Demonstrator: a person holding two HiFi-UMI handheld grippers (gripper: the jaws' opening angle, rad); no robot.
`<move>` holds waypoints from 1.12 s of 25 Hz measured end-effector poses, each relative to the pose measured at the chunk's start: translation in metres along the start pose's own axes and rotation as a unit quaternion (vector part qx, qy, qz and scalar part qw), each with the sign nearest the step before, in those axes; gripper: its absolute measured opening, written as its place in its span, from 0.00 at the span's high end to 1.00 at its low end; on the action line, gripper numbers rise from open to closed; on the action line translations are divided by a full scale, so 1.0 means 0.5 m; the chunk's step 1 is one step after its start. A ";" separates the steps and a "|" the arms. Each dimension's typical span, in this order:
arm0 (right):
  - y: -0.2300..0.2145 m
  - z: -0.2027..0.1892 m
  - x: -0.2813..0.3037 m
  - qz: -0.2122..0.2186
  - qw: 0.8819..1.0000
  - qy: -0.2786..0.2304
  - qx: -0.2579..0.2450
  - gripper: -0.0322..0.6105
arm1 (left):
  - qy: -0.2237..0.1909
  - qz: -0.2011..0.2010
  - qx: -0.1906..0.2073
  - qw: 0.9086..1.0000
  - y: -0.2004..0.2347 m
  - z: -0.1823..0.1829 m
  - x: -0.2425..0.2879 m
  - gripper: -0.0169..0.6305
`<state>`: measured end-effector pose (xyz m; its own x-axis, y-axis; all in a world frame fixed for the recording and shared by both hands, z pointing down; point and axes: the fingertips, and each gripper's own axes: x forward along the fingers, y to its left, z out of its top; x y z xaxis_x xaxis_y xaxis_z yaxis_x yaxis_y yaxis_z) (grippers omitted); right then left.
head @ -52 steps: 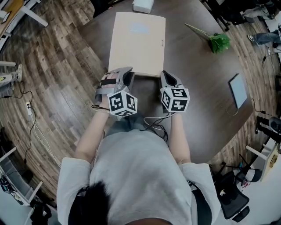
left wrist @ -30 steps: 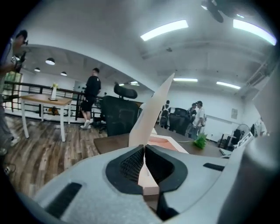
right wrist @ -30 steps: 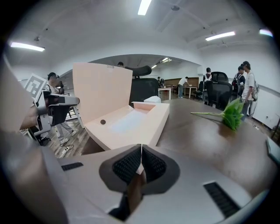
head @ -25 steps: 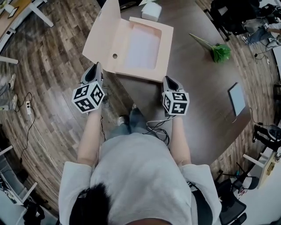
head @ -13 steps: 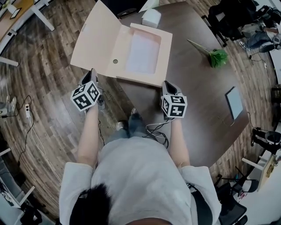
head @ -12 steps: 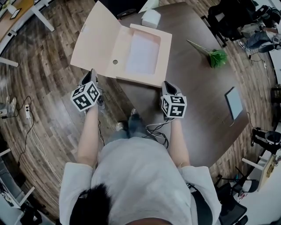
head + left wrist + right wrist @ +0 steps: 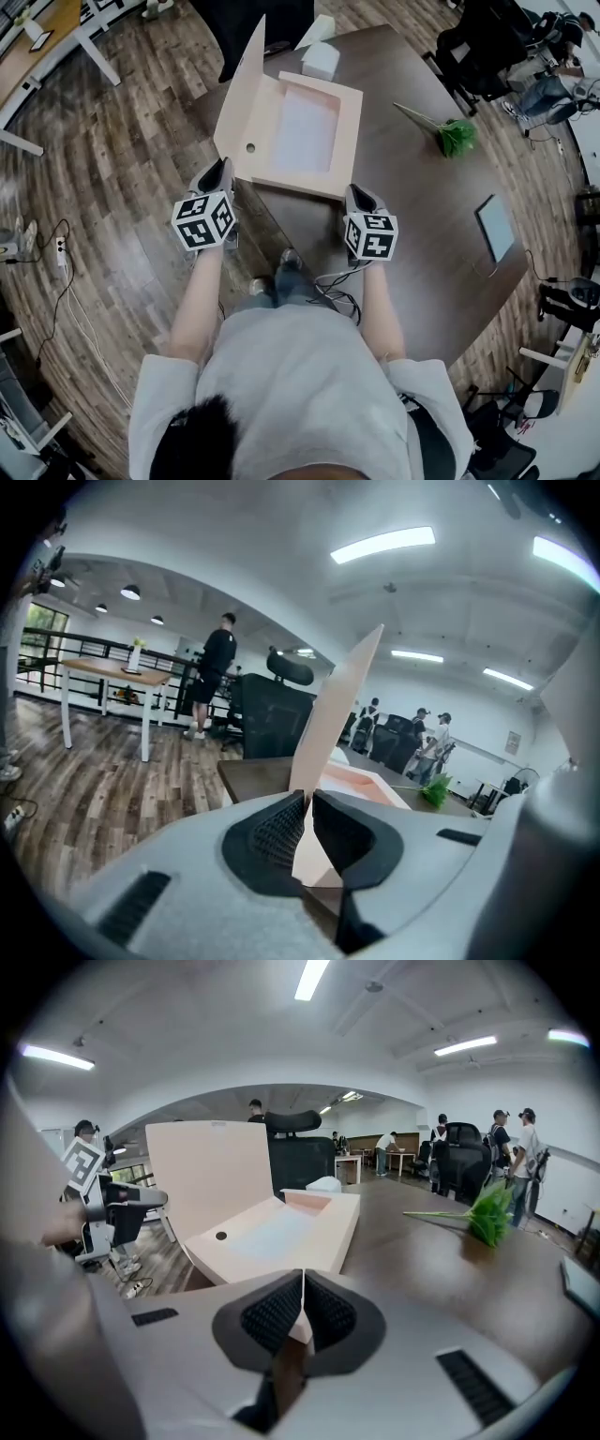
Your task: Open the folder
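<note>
A beige box folder (image 7: 300, 131) lies open on the dark round table (image 7: 422, 216), with white paper inside its tray. Its lid (image 7: 242, 94) stands almost upright along the tray's left side. My left gripper (image 7: 223, 167) is shut on the lid's near lower edge; in the left gripper view the thin lid (image 7: 342, 696) rises out from between the pads of the left gripper (image 7: 307, 803). My right gripper (image 7: 354, 190) is shut on the tray's near right corner. In the right gripper view that corner sits between the pads of the right gripper (image 7: 303, 1283), with the folder (image 7: 272, 1232) beyond.
A white box (image 7: 321, 58) sits just behind the folder. A green plant sprig (image 7: 455, 136) lies at the right and a tablet (image 7: 494, 228) near the table's right edge. A black office chair (image 7: 272, 23) stands behind the table. Several people stand in the background.
The lid, laid far out to the left half a second ago, has swung back to nearly upright. My left gripper moved right with it. The right gripper stayed on the corner.
</note>
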<state>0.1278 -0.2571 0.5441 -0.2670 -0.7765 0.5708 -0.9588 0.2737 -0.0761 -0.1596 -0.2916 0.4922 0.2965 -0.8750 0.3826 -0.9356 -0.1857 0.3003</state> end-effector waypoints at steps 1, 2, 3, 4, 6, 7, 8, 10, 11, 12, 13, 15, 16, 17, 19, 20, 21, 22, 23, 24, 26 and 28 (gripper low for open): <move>0.003 0.010 -0.008 0.000 1.000 -0.010 0.006 0.93 | 0.002 -0.008 0.008 1.000 -0.012 0.000 0.000 0.95; 0.005 0.020 -0.016 0.001 1.000 -0.020 0.010 0.93 | 0.005 -0.017 0.018 1.000 -0.023 -0.002 -0.001 0.95; 0.008 0.028 -0.024 0.002 0.999 -0.029 0.014 0.93 | 0.007 -0.027 0.028 0.999 -0.034 -0.004 -0.001 0.94; 0.011 0.036 -0.032 0.002 0.999 -0.037 0.015 0.93 | 0.010 -0.038 0.036 0.999 -0.046 -0.006 -0.001 0.93; 0.019 0.049 -0.047 0.002 0.999 -0.049 0.016 0.93 | 0.014 -0.062 0.047 0.997 -0.069 -0.008 -0.003 0.90; 0.023 0.054 -0.055 0.002 0.998 -0.055 0.016 0.93 | 0.015 -0.073 0.053 0.996 -0.080 -0.008 -0.006 0.90; 0.028 0.059 -0.063 0.003 0.998 -0.061 0.016 0.93 | 0.016 -0.081 0.061 0.995 -0.090 -0.007 -0.010 0.89; 0.037 0.069 -0.079 0.004 0.997 -0.074 0.019 0.93 | 0.010 -0.095 0.081 0.992 -0.110 -0.002 -0.021 0.89; 0.041 0.074 -0.087 0.005 0.997 -0.081 0.020 0.93 | 0.005 -0.101 0.091 0.991 -0.120 0.003 -0.028 0.89; 0.045 0.080 -0.096 0.005 0.996 -0.087 0.022 0.93 | 0.000 -0.106 0.101 0.989 -0.128 0.009 -0.037 0.89; 0.049 0.086 -0.105 0.006 0.995 -0.093 0.023 0.93 | -0.006 -0.111 0.111 0.988 -0.136 0.016 -0.046 0.89; 0.059 0.096 -0.123 0.006 0.994 -0.106 0.025 0.93 | -0.017 -0.116 0.127 0.985 -0.147 0.030 -0.066 0.90; 0.063 0.101 -0.131 0.006 0.993 -0.111 0.025 0.93 | -0.023 -0.116 0.133 0.984 -0.150 0.038 -0.075 0.92; 0.067 0.105 -0.139 0.005 0.993 -0.117 0.025 0.93 | -0.029 -0.115 0.137 0.983 -0.153 0.046 -0.085 0.93; 0.074 0.112 -0.154 0.004 0.992 -0.126 0.026 0.93 | -0.042 -0.114 0.140 0.983 -0.158 0.063 -0.105 0.95; 0.077 0.116 -0.162 0.004 0.991 -0.130 0.026 0.93 | -0.049 -0.114 0.140 0.982 -0.160 0.072 -0.116 0.95; 0.081 0.119 -0.171 0.003 0.990 -0.135 0.026 0.93 | -0.056 -0.114 0.139 0.982 -0.163 0.081 -0.127 0.95; 0.084 0.121 -0.182 0.002 0.990 -0.140 0.026 0.93 | -0.064 -0.115 0.138 0.982 -0.164 0.089 -0.140 0.95; 0.088 0.124 -0.192 0.001 0.989 -0.146 0.025 0.93 | -0.071 -0.115 0.137 0.981 -0.166 0.097 -0.153 0.95; 0.092 0.126 -0.203 0.000 0.988 -0.152 0.024 0.93 | -0.079 -0.116 0.136 0.981 -0.167 0.104 -0.165 0.95; 0.099 0.134 -0.224 -0.003 0.986 -0.163 0.021 0.93 | -0.093 -0.116 0.137 0.979 -0.168 0.118 -0.189 0.95; 0.106 0.143 -0.246 -0.008 0.984 -0.174 0.017 0.93 | -0.104 -0.115 0.142 0.978 -0.170 0.130 -0.212 0.95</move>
<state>0.1027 -0.1876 0.4113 -0.2640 -0.9297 0.2570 -0.9641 0.2462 -0.0998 -0.1238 -0.2123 0.3691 0.4880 -0.8618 0.1381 -0.8727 -0.4795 0.0915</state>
